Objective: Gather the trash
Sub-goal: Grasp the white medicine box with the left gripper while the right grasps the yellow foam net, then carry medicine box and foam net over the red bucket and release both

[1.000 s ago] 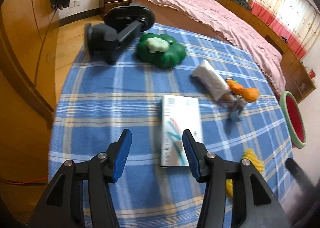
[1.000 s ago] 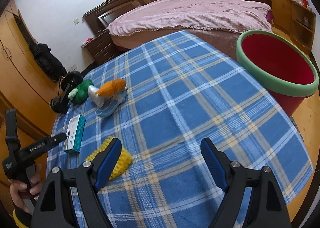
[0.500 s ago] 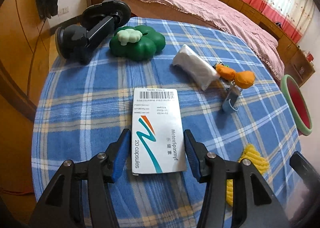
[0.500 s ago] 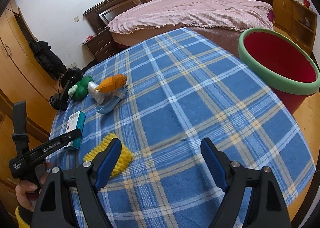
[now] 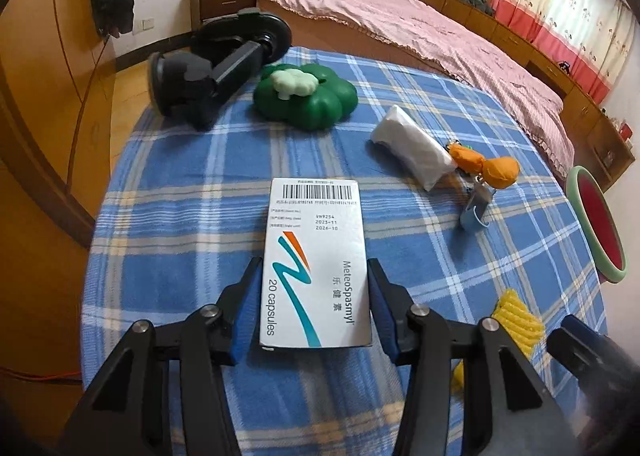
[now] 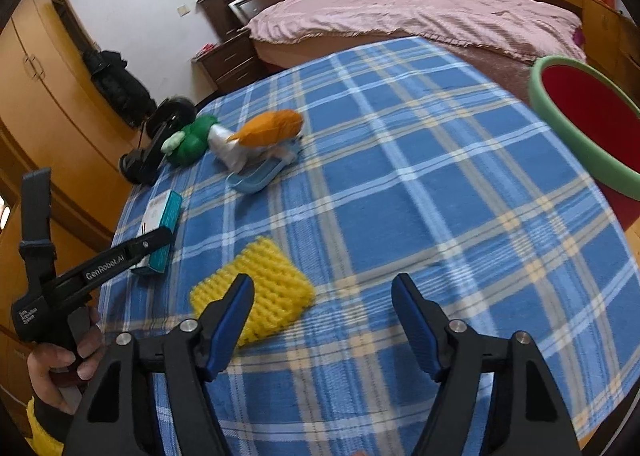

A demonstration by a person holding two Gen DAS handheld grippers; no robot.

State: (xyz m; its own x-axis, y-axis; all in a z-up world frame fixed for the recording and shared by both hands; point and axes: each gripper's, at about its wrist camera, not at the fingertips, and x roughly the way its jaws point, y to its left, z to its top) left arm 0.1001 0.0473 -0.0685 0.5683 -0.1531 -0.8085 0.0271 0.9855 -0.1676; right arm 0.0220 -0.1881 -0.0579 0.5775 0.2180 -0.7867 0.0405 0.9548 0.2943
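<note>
A white medicine box (image 5: 316,260) marked "20 capsules" lies flat on the blue plaid table. My left gripper (image 5: 314,296) is open, its blue pads on either side of the box's near end; whether they touch it is unclear. The box also shows in the right wrist view (image 6: 160,224), under the left gripper's finger. A yellow foam net (image 6: 256,296) lies just ahead of my right gripper (image 6: 324,308), which is open and empty above the cloth. A white wrapper (image 5: 412,146) and a red bin with a green rim (image 6: 588,116) are in view.
A green clover-shaped toy (image 5: 306,100), a black suction mount (image 5: 216,64), an orange plush item (image 5: 486,166) and a light blue clip (image 5: 474,208) lie on the far part of the table. A bed (image 5: 400,24) stands behind. A wooden wardrobe (image 5: 40,96) is at the left.
My left gripper has moved forward along the table, so the medicine box now sits between its pads. My right gripper has moved closer to the yellow foam net.
</note>
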